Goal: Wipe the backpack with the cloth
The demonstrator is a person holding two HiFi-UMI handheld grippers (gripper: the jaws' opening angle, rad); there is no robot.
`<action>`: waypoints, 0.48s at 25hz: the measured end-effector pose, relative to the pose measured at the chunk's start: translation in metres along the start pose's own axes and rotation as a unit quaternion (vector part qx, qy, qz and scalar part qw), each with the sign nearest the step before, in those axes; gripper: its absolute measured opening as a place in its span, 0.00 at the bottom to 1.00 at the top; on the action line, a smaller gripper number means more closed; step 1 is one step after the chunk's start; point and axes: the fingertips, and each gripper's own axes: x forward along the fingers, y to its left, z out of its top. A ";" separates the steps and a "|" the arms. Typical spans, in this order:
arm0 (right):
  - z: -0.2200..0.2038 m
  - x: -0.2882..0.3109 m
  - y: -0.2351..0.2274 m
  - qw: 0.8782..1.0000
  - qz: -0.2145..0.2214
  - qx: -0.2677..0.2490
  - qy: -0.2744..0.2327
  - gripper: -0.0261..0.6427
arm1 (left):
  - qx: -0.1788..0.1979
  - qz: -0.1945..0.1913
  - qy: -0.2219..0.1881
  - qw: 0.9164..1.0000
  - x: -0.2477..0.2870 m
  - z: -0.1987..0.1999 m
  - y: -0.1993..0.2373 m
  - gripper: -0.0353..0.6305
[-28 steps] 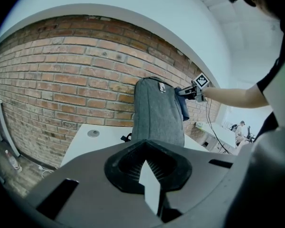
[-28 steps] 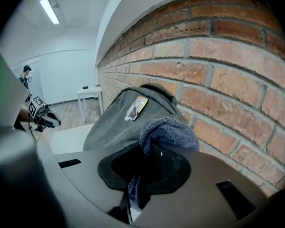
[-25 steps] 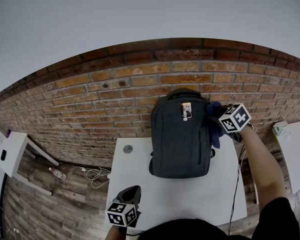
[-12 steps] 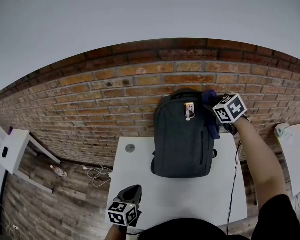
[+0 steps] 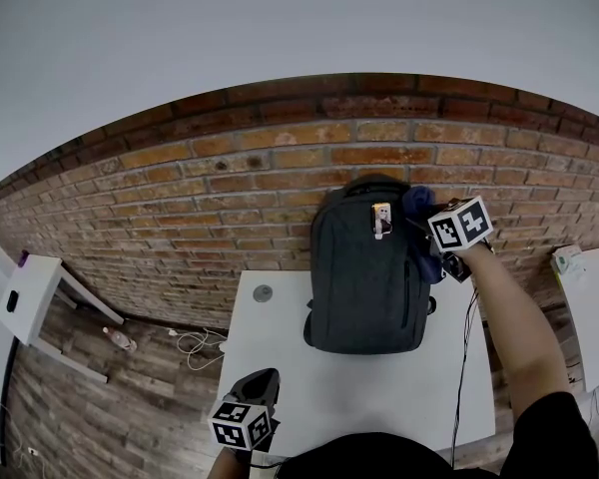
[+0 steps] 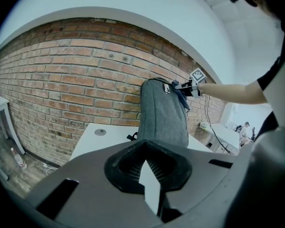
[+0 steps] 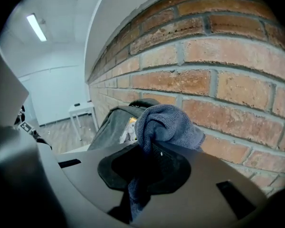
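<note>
A dark grey backpack [image 5: 367, 267] stands upright on the white table [image 5: 280, 357], its back to the brick wall [image 5: 200, 208]. My right gripper [image 5: 424, 220] is at the backpack's upper right corner, shut on a blue cloth [image 5: 419, 206] that touches the bag's side. In the right gripper view the cloth [image 7: 164, 125] bunches out of the jaws, with the backpack [image 7: 115, 123] just beyond. My left gripper [image 5: 263, 381] hangs low over the table's front edge, shut and holding nothing. The left gripper view shows the backpack [image 6: 164, 115] and the cloth [image 6: 182, 97] from afar.
A small tag [image 5: 381, 220] hangs on the backpack's top front. A round grey disc [image 5: 263, 293] sits in the table at the back left. A cable [image 5: 467, 342] runs down the table's right side. A white side table [image 5: 25, 297] stands left, another white table [image 5: 591, 312] right.
My right gripper, with the cloth, has risen a little along the backpack's right side toward its top corner. The left gripper has stayed put.
</note>
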 end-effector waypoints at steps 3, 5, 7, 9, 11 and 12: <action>-0.019 0.006 0.011 0.999 -0.002 -0.041 0.027 0.10 | -0.001 -0.005 0.000 1.000 0.002 -0.001 -0.005 0.05; -0.036 0.013 0.021 0.997 0.009 -0.056 0.054 0.10 | -0.001 -0.007 0.002 1.000 0.003 -0.002 -0.007 0.05; -0.052 0.018 0.027 0.996 0.021 -0.055 0.070 0.10 | -0.001 -0.008 0.003 1.000 0.003 -0.003 -0.008 0.05; -0.066 0.019 0.031 0.996 0.030 -0.044 0.075 0.10 | -0.001 -0.008 0.004 1.000 0.001 -0.003 -0.007 0.05; -0.075 0.018 0.033 0.997 0.032 -0.033 0.068 0.10 | -0.002 -0.006 0.005 1.000 0.000 -0.004 -0.005 0.05; -0.078 0.017 0.033 0.997 0.030 -0.029 0.063 0.10 | -0.002 -0.005 0.006 1.000 0.000 -0.005 -0.003 0.05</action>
